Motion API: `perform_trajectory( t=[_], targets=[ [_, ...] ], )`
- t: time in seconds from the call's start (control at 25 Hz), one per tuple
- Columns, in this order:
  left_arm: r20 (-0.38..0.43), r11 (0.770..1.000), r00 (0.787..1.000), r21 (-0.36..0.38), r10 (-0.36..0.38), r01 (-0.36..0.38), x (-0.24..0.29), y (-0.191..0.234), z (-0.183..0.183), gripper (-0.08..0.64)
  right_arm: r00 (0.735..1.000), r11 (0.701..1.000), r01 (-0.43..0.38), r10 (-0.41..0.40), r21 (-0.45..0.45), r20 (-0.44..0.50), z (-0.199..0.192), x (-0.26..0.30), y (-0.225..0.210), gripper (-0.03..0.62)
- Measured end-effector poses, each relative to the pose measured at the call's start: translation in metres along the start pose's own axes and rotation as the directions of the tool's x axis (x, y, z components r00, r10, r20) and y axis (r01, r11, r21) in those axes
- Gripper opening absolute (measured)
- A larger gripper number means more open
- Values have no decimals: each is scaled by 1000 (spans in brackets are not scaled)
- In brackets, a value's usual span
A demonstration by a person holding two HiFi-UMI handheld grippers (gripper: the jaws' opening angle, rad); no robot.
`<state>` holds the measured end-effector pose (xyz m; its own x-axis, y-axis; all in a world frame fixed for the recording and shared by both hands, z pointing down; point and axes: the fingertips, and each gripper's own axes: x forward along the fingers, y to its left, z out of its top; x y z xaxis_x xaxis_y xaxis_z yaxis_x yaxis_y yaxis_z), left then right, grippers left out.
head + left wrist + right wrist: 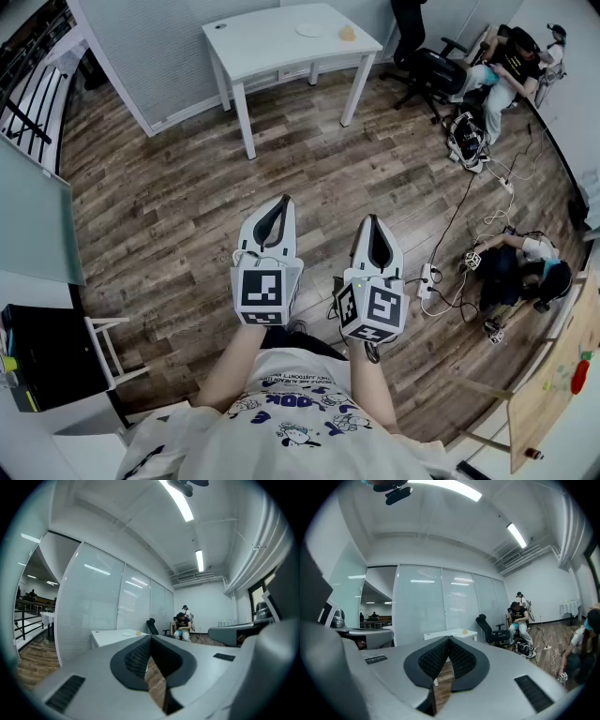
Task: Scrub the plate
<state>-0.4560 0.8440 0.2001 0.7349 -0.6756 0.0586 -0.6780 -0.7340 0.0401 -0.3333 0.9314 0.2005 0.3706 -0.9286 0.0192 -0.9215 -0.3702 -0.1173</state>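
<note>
The left gripper (280,204) and right gripper (373,223) are held level over the wooden floor (169,206), well apart from the white bench (262,47). Both pairs of fingers (136,660) are seen pressed together, with nothing caught between them. The plate (309,30) is spotted lying on the bench top, a small yellowish lump (348,34) near it.

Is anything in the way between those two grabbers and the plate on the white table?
Nothing visible. Only wood floor lies between the left gripper, the right gripper and the white table, where the plate lies beside a yellowish object.
</note>
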Motion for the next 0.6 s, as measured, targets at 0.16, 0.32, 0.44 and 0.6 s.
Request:
perform_trajectory(
  t=[0.16,0.32,0.44,0.6],
  targets=[
    [-10,1000,1000,-2,1,-1,-2,3,-4,26,1000,1000,5,-5,-1,0,-1,-1,0,5],
    [-2,1000,1000,6,6,-6,-2,4,-1,26,1000,1000,9,-9,2,4,-1,-2,1,5],
    [2,1000,1000,6,5,-5,-2,3,-1,26,1000,1000,4,-4,1,5,-2,-2,2,5],
    [-7,1000,1000,-4,1,-1,0,0,-3,26,1000,1000,4,-4,4,7,-1,-1,0,5]
  ],
)
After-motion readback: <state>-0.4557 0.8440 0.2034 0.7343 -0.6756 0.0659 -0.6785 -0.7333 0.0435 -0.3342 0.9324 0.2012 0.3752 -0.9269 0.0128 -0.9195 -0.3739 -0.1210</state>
